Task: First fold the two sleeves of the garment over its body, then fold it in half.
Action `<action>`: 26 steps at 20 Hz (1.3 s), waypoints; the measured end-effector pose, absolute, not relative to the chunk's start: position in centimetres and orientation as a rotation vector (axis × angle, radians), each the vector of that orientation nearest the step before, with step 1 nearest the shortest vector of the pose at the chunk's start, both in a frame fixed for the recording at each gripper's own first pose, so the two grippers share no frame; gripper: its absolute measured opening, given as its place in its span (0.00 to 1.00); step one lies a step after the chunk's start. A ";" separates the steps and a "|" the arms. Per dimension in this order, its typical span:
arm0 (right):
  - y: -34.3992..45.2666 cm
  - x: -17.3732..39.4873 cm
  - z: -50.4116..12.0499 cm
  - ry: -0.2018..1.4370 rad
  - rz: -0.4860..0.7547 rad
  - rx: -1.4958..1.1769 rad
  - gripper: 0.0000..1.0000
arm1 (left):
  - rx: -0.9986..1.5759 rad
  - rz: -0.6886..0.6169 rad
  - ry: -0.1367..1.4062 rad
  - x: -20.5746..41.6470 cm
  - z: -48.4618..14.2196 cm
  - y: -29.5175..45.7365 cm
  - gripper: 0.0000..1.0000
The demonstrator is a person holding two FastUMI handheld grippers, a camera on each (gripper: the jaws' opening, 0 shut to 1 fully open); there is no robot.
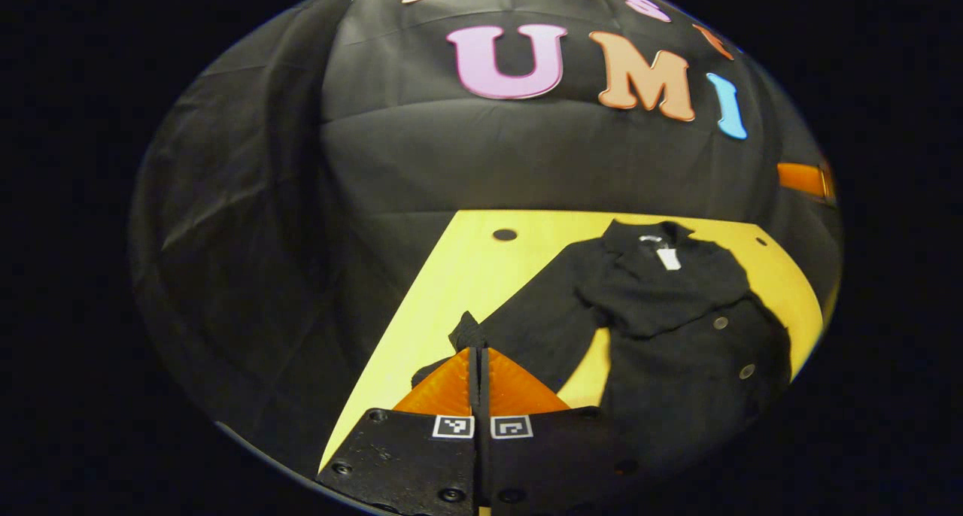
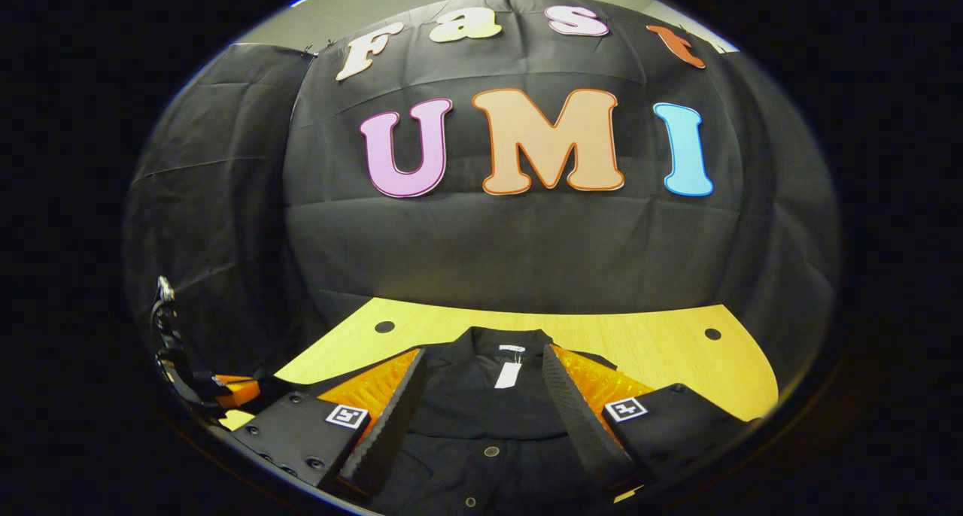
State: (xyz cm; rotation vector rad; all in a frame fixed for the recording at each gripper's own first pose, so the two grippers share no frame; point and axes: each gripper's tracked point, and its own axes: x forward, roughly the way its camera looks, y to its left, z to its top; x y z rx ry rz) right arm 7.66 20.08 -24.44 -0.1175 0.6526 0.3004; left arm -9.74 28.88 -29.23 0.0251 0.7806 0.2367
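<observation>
The tabletop [image 1: 481, 275] is carrying the black garment [image 1: 677, 335], lying flat. One sleeve is already lying across its body; the other sleeve [image 1: 527, 335] is being folded now. The left claw [image 1: 479, 362] is pressed together at its cuff, perhaps pinching it, and should carry it over. The right claw [image 2: 481, 396] is hanging spread above the collar.

One black garment [image 1: 662, 328] lies right of centre in the left gripper view. It has one white tag [image 1: 667, 258] at the collar and two round buttons [image 1: 721, 323] visible lower right. One yellow desk [image 1: 466, 275] carries it, with two dark round holes [image 1: 505, 235] near the desk's far edge.
</observation>
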 end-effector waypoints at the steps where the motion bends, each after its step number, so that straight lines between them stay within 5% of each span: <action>1: 19.4 7.5 -24.2 0.652 0.294 -0.105 0.98 | 0.025 0.208 0.761 -8.4 -28.7 27.8 0.00; 12: 7.8 4.7 -23.7 0.662 0.154 -0.034 0.98 | 0.092 -0.068 0.657 2.7 -25.7 13.1 0.00; 26: -7.9 1.7 -22.2 0.675 -0.063 0.028 0.98 | 0.209 -0.296 0.759 8.2 -32.4 -4.7 0.00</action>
